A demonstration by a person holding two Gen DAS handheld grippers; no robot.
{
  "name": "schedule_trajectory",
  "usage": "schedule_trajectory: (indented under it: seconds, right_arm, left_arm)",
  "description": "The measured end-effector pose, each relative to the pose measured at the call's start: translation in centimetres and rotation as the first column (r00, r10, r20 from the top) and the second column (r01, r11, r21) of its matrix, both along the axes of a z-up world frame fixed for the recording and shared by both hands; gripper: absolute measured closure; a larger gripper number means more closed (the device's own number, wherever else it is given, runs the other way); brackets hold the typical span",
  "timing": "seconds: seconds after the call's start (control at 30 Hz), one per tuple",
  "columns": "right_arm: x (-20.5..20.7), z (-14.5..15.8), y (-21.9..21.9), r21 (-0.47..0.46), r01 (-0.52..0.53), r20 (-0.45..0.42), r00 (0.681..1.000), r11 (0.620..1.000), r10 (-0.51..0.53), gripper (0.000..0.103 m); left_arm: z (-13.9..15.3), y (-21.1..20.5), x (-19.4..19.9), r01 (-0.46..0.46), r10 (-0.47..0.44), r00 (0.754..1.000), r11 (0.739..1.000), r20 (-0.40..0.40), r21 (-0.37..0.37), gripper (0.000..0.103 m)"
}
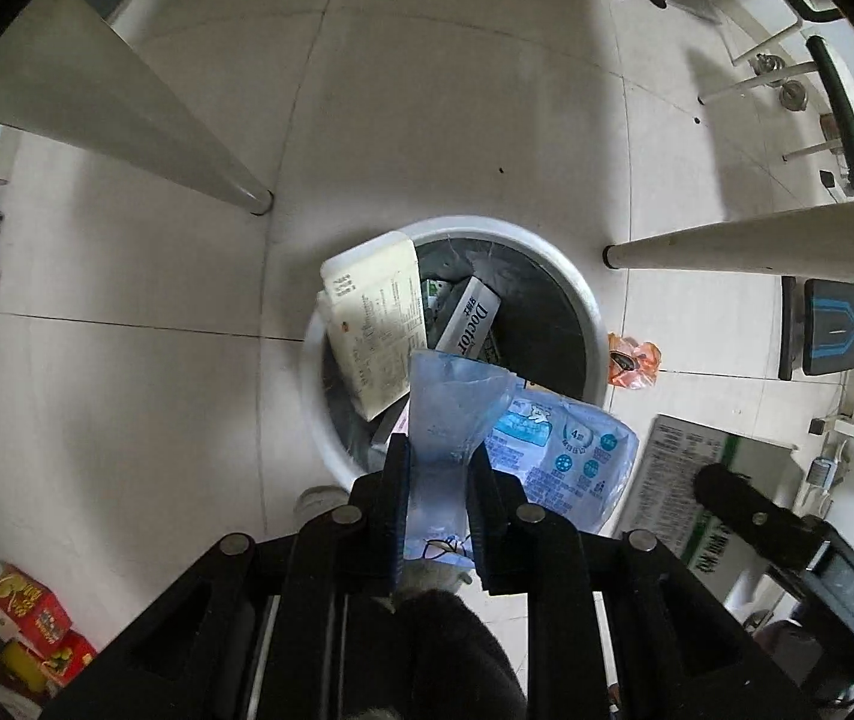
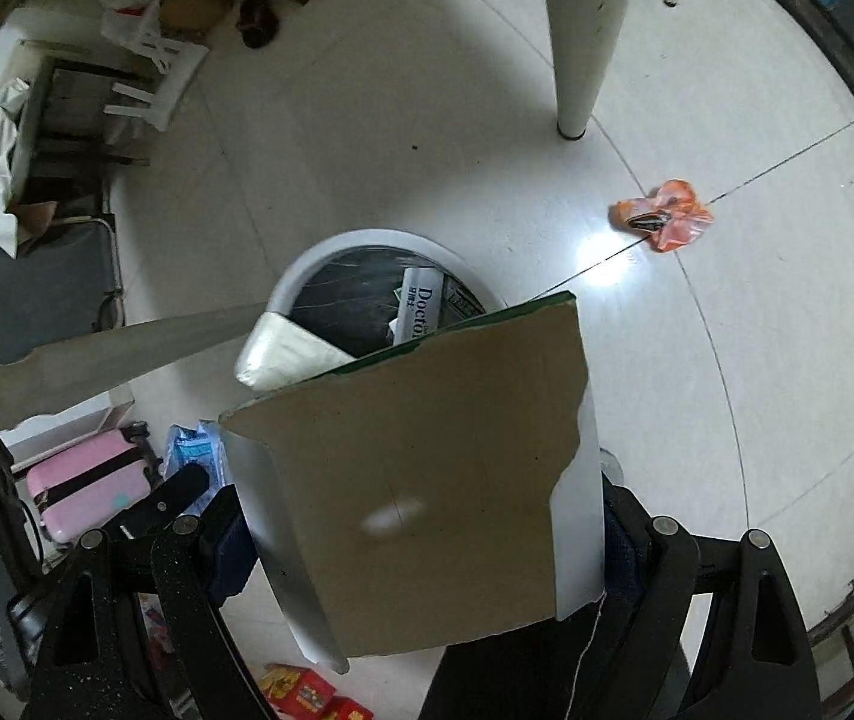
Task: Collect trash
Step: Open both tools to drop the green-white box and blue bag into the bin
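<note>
My left gripper [image 1: 438, 462] is shut on a blue plastic wrapper [image 1: 553, 450] and holds it over the near rim of a white trash bin [image 1: 583, 294]. The bin has a black liner and holds a cream box [image 1: 376, 324] and a "Doctor" box [image 1: 472, 315]. My right gripper [image 2: 424, 546] is shut on a torn brown cardboard piece [image 2: 427, 480] held just before the same bin [image 2: 313, 258]. The cardboard hides the right fingertips. An orange wrapper [image 2: 664, 213] lies on the floor right of the bin; it also shows in the left wrist view [image 1: 634, 363].
White table legs [image 1: 127, 120] [image 2: 577, 30] stand around the bin. A pink suitcase [image 2: 88, 489] sits at the left. Red boxes [image 1: 31, 618] lie on the floor near left. A black-and-blue device [image 1: 841, 327] stands right.
</note>
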State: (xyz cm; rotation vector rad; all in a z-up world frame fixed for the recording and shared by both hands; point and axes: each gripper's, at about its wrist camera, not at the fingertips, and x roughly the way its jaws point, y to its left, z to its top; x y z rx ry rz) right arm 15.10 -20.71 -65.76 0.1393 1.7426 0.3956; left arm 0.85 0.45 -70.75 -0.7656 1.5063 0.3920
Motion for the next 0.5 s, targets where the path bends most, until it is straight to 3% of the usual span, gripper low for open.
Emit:
schedule_trajectory:
  seconds: [0.13, 0.17, 0.3, 0.5]
  right_arm:
    - [0.3, -3.8, 1.3, 0.010, 0.004, -0.017, 1.000, 1.000, -0.004, 0.010]
    - [0.3, -4.3, 1.7, 0.015, 0.004, -0.022, 1.000, 1.000, -0.003, 0.009]
    - [0.1, -6.3, 2.6, 0.026, 0.006, -0.049, 0.999, 1.000, -0.005, 0.003]
    - [-0.6, -5.1, 3.2, 0.035, -0.008, -0.020, 1.000, 0.999, 0.009, 0.001]
  left_arm:
    - [-1.3, 1.0, -0.4, -0.016, 0.016, 1.000, 1.000, -0.010, -0.004, 0.045]
    - [-1.5, 1.2, -0.6, -0.024, 0.024, 1.000, 1.000, -0.009, -0.005, 0.042]
    - [-1.4, 1.8, -1.6, -0.035, 0.035, 0.999, 0.999, -0.026, 0.014, 0.004]
    - [0.9, 2.5, -3.1, -0.013, 0.017, 0.999, 0.997, -0.046, 0.080, 0.003]
